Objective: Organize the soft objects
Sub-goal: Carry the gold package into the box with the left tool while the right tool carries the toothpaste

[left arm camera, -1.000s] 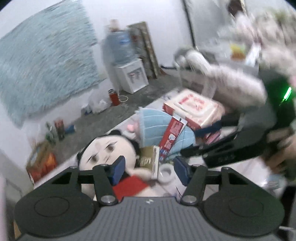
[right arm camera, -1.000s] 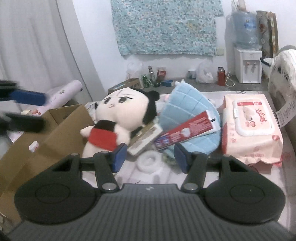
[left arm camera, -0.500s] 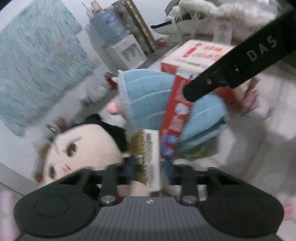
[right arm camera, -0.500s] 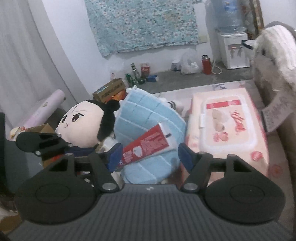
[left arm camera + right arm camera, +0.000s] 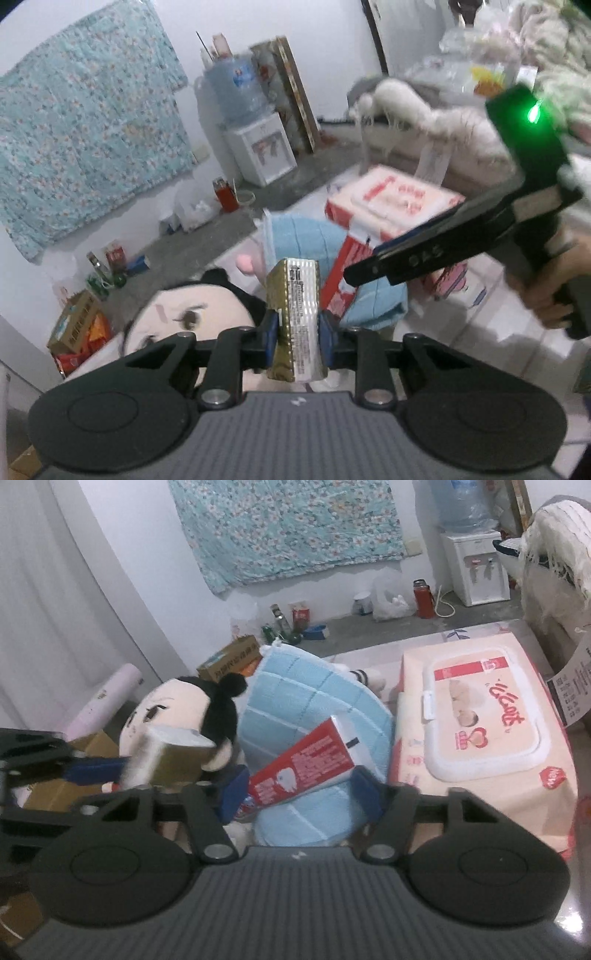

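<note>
gripping a gold box [image 5: 297, 321], the left gripper [image 5: 296, 332] has its blue pads pressed on both long sides, jaws closing on it; the box stands upright betw the fingers, barcode side facing the cam, its top poking up above the pads. behind it and a bit lower lies the doll [image 5: 192, 319], face up, black hair twd the blue plush [image 5: 303, 240], which sits just past the box. a red tube box [image 5: 338, 280] leans across the blue plush, and the right gripper's dark finger [image 5: 424, 254] reaches in from the right w/ its tip at that box; a hand [image 5: 554, 284] holds the handle at the right edge. in the right wrist view, the right gripper [image 5: 297, 790] has the low end of the red tube box [image 5: 303, 768] betw its jaws, which are closing; the left pad looks right by the box edge, the right pad stands apart from it over the blue plush [image 5: 314, 709], so no firm clamp yet. the doll [image 5: 173, 712] lies left of the plush, touching it, and the gold box [image 5: 166, 760] shows blurred in front of the doll, held by the left gripper [image 5: 110, 770] coming in from the left. a wipes pack [image 5: 484, 731] lies flat just right of the plush, lid up. all of it sits on a white table [image 5: 461, 350].
</note>
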